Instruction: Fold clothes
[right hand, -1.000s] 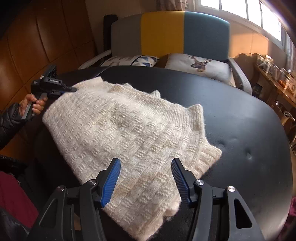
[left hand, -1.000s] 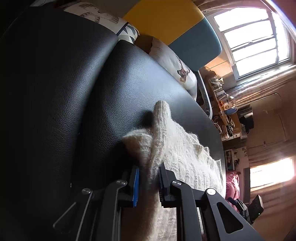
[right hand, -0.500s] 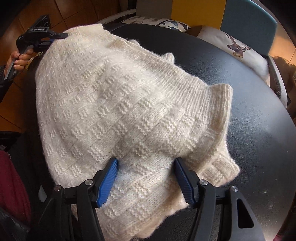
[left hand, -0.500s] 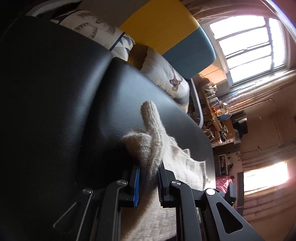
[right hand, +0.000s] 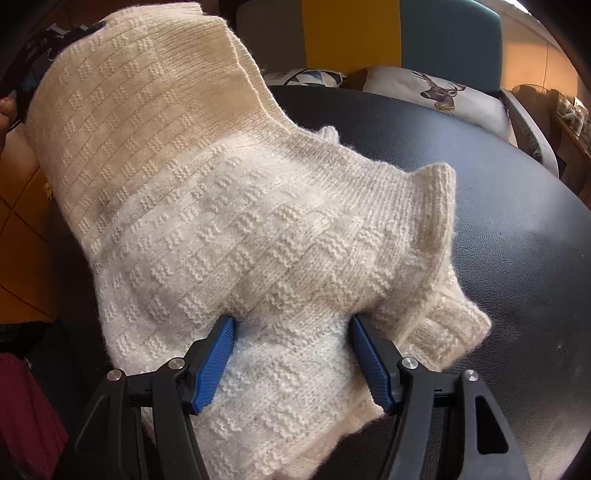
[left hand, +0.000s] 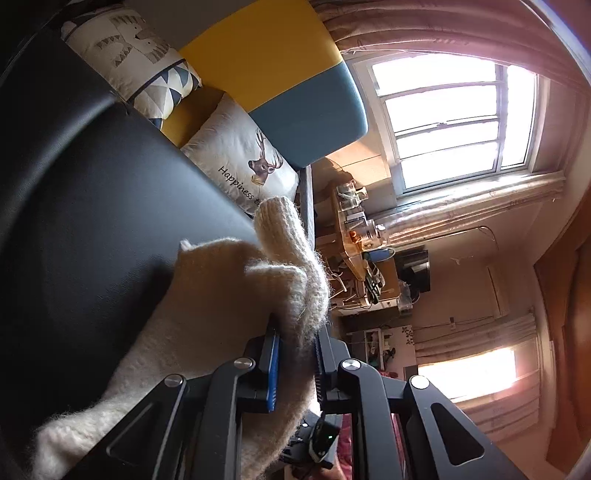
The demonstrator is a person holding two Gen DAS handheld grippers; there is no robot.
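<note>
A black leather-look surface [left hand: 110, 206] fills the left of the left wrist view, with a yellow and teal chair back [left hand: 280, 74] behind it and two printed cushions, one patterned with triangles [left hand: 136, 55] and one with a deer [left hand: 243, 166], leaning against that chair. A bright window [left hand: 454, 122] and a cluttered wooden side table [left hand: 351, 236] lie beyond. In this view the left gripper [left hand: 295, 354] is clamped on a bunched edge of the cream knitted sweater [left hand: 207, 314]; the blue pads press close together with wool squeezed between them, and a ribbed tip of the knit stands up past the fingers. The rest of the garment hangs down and to the left across the black surface.

In the right wrist view the same black surface [right hand: 498, 221] curves away to the right, and the deer cushion [right hand: 439, 96] and chair back [right hand: 443, 37] sit at the top. The sweater [right hand: 240, 221] spreads over most of the frame, its upper left part lifted off the surface toward the other gripper [right hand: 62, 33], which shows only as a dark shape at the top left corner beside a bit of a hand [right hand: 5, 110]. The lower part lies on the surface, with a ribbed cuff [right hand: 443, 328] folded out at the right. The right gripper [right hand: 291, 350] has its blue pads spread wide apart, straddling a raised mound of the knit; both pads touch the wool but do not pinch it.
</note>
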